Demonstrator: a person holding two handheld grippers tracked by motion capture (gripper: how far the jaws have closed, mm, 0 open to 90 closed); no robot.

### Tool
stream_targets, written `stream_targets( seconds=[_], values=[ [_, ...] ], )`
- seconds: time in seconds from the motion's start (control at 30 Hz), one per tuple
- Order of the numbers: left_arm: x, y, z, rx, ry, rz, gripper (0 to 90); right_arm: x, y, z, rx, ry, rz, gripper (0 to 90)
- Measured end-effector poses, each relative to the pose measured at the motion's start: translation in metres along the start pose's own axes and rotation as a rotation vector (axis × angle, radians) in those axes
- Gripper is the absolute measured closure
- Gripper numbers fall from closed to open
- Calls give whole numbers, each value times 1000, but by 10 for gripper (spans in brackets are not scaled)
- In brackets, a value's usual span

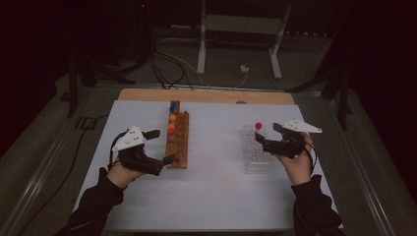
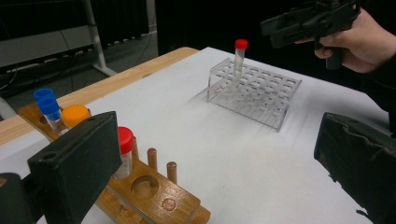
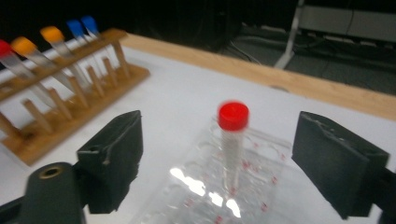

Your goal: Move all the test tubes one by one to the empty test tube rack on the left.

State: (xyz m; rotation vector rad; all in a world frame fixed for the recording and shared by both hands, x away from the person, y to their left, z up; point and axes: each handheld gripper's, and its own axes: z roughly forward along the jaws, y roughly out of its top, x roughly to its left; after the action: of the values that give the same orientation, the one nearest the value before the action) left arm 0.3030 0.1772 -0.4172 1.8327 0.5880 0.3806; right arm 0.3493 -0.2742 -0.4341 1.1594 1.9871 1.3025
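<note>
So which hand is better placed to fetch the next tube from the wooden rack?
Probably left. The left gripper sits open beside the wooden rack, near its red-capped tube. The right gripper is across the table at the clear rack.

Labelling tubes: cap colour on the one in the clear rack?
Red cap on the tube, clearest in the right gripper view.

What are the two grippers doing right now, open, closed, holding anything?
Left gripper: open, holding nothing, beside the wooden rack.
Right gripper: open, holding nothing, fingers apart near the red-capped tube.
</note>
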Motion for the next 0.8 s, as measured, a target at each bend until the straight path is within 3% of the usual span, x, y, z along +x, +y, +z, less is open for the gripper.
stream_targets(
  seconds=[0.33,0.63,0.8],
  values=[
    [0,0,0,4,7,5,14,-14,-15,23,95,-12,16,382],
    [1,-1,0,7,13,-1,14,-17,-15,39,124,0,21,552],
    [1,-1,0,10,18,-5,14,-17,-14,45,152,7,-1,661]
  ],
)
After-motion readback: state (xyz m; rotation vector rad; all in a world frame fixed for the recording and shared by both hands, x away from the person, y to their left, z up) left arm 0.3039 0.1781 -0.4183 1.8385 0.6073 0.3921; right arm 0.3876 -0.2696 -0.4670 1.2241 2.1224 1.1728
